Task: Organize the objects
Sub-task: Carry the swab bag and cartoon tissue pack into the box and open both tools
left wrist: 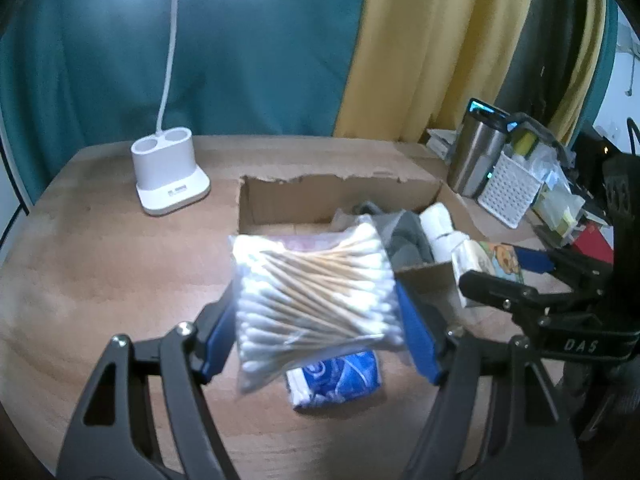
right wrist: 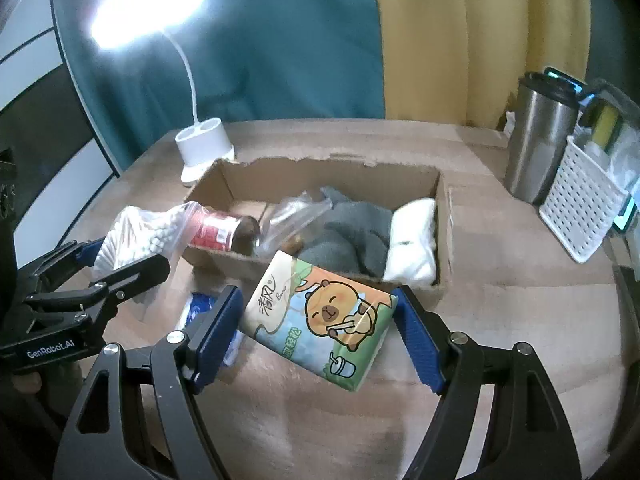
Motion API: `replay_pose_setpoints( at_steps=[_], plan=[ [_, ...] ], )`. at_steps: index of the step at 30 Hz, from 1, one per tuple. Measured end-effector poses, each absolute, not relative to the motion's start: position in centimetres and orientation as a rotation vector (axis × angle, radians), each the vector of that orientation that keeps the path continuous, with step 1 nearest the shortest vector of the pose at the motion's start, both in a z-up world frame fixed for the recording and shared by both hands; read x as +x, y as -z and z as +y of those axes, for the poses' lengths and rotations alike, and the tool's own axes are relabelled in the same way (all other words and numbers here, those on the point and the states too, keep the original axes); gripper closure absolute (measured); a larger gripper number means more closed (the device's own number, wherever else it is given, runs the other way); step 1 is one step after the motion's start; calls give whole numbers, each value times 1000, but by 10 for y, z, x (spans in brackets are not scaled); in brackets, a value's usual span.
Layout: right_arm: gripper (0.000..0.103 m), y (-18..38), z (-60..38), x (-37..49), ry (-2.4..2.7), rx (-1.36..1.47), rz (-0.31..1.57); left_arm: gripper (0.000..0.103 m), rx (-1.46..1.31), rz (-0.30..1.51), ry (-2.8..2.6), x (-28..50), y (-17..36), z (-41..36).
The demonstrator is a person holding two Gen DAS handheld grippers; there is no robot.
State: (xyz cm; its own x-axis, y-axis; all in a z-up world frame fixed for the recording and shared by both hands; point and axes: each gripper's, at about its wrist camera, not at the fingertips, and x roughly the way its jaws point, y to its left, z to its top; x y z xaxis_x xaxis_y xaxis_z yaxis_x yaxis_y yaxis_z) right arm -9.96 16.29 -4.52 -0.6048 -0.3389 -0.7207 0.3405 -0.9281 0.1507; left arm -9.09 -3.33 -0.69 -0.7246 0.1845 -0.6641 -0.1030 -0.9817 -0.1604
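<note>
My left gripper (left wrist: 316, 308) is shut on a clear bag of cotton swabs (left wrist: 312, 288), held above the table in front of a cardboard box (left wrist: 288, 200). My right gripper (right wrist: 320, 332) is shut on a tissue pack with a cartoon capybara (right wrist: 320, 316), also lifted just before the box (right wrist: 444, 240). In the right wrist view the left gripper (right wrist: 120, 264) and its swab bag (right wrist: 136, 236) show at the left. Inside the box lie a red can (right wrist: 220, 232), a clear plastic bag (right wrist: 292, 216), a grey cloth (right wrist: 352, 236) and white rolls (right wrist: 412, 240).
A blue and white packet (left wrist: 336, 376) lies on the wooden table (left wrist: 100, 260) under the swab bag. A white desk lamp (left wrist: 168, 176) stands at the back left. At the right stand a steel tumbler (right wrist: 540, 140) and a white perforated basket (right wrist: 580, 200) amid clutter.
</note>
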Motion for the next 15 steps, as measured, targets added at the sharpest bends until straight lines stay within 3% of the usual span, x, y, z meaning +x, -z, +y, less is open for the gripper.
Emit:
replay_pose_setpoints(
  at_steps=[15],
  plan=[
    [24,35,138,-135,2488,1102,21,30,-1085,-198,-2802,-116,3,-69]
  ],
)
